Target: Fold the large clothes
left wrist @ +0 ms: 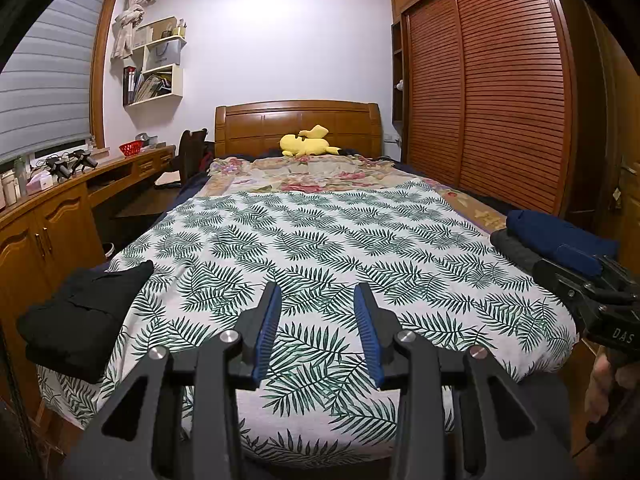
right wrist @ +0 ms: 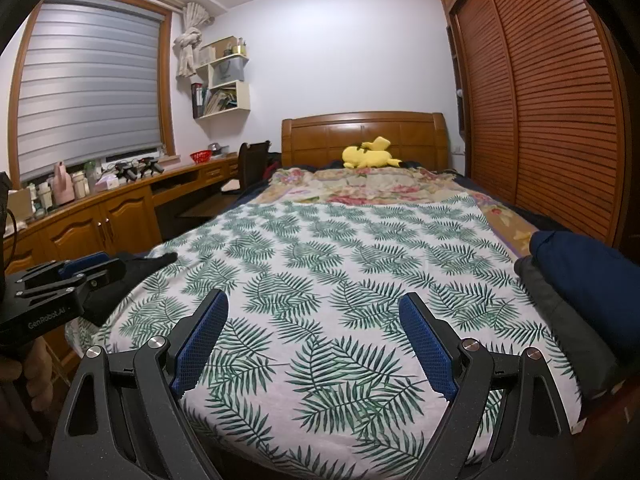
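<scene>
Bedroom: wardrobe (left wrist: 480, 92) w/ slatted sliding doors on the right, window blind (right wrist: 88, 88) and long wooden tabletop (right wrist: 132, 192) on the left, headboard (left wrist: 296, 124) at the far wall. The bed (left wrist: 320, 248) fills the centre; a leaf-print sheet covers its near half, a floral blanket (left wrist: 304, 176) the far half, w/ a yellow plush toy (left wrist: 308, 142) by the headboard.

Task items, largest first:
- Dark blue garment (left wrist: 560, 236), folded, at the bed's right edge, lying on a grey garment (left wrist: 516, 250) just beneath it.
- Black garment (left wrist: 84, 312), folded or bundled, at the bed's near-left corner, overhanging the edge a little.
- Centre of the sheet: bare, no garment laid out.

Claws:
- Left claw (left wrist: 318, 308): jaws partly open, moderate gap, nothing between the pads; sheet visible through the gap. Hovers above the foot of the bed, approx centred.
- Right claw (right wrist: 312, 320): jaws wide open, nothing held. Hovers above the foot of the bed, to the right of the left one.

Step in hand (judgement): between garments; both claws free and idle over the work area. Which pile is done and which is pending can't be told from these views.

Next move (judgement): pick one garment from a side pile, carry to the bare centre, spread flat. Reqs: claw open wide enough for bunched fabric, pinch one layer only, keep the stack below undisturbed
</scene>
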